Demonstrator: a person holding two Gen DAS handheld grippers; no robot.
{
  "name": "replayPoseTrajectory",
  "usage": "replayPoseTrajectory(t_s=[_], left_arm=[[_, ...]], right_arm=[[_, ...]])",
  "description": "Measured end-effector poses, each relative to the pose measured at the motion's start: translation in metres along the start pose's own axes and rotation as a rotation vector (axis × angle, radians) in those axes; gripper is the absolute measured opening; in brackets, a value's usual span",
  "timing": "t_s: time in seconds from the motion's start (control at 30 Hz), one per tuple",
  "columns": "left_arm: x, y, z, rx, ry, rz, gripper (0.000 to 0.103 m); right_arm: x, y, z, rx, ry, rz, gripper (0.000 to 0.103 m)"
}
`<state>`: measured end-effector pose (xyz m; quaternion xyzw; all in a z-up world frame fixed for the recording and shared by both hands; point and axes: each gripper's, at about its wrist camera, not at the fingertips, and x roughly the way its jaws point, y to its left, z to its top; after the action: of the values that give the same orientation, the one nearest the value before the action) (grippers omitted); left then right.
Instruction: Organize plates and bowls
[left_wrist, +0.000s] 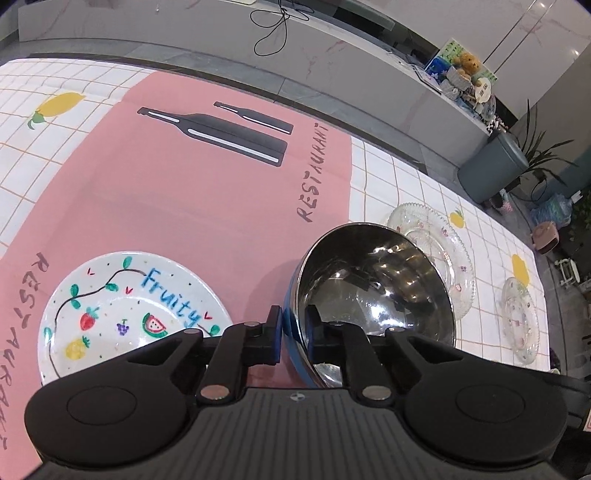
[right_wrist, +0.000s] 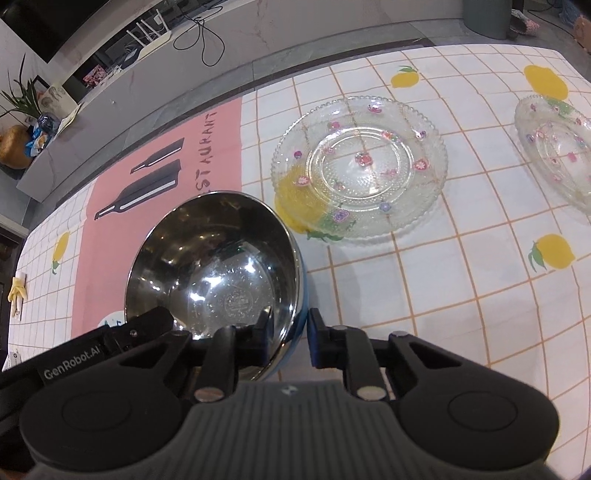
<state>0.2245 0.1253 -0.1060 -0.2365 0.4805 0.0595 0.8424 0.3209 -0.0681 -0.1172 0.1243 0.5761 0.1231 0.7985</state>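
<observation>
A steel bowl with a blue outside (left_wrist: 373, 291) (right_wrist: 218, 266) is held tilted above the table between both grippers. My left gripper (left_wrist: 295, 330) is shut on its left rim, one finger inside and one outside. My right gripper (right_wrist: 290, 334) is shut on its right rim the same way. A white "Fruity" plate (left_wrist: 129, 314) with painted fruit lies on the pink mat to the left. A large clear glass plate (right_wrist: 360, 166) (left_wrist: 436, 251) with small flowers lies right of the bowl. A second glass plate (right_wrist: 557, 155) (left_wrist: 521, 321) lies farther right.
The table carries a pink "RESTAURANT" mat (left_wrist: 207, 192) over a white checked cloth with lemons (right_wrist: 443, 295). A grey ledge with a black cable (left_wrist: 273, 26) runs along the far edge. A grey bin (left_wrist: 491, 166) and plants stand beyond the table's right end.
</observation>
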Motion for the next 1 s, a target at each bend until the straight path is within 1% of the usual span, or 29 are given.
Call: replayPoseTrajectory(t_s=[0.17, 0.33, 0.63, 0.73, 0.87, 1.0], left_arm=[[-0.018, -0.004, -0.003, 0.005, -0.025, -0.004, 0.013], [-0.047, -0.009, -0.011, 0.01, -0.057, -0.006, 0.013], [-0.112, -0.015, -0.039, 0.009, -0.143, -0.021, 0.013], [-0.13, -0.017, -0.052, 0.019, -0.165, -0.019, 0.014], [-0.143, -0.014, -0.071, 0.013, -0.165, -0.018, 0.013], [-0.145, -0.006, -0.09, -0.002, -0.13, -0.021, 0.013]], right_arm=[[-0.017, 0.002, -0.003, -0.015, -0.029, 0.005, 0.017], [-0.042, 0.002, -0.012, -0.017, -0.051, 0.036, 0.017], [-0.099, 0.007, -0.049, -0.054, -0.099, 0.105, 0.017], [-0.115, 0.004, -0.064, -0.056, -0.096, 0.135, 0.017], [-0.132, -0.003, -0.084, -0.04, -0.094, 0.169, 0.017], [-0.141, -0.006, -0.103, -0.053, -0.099, 0.163, 0.017]])
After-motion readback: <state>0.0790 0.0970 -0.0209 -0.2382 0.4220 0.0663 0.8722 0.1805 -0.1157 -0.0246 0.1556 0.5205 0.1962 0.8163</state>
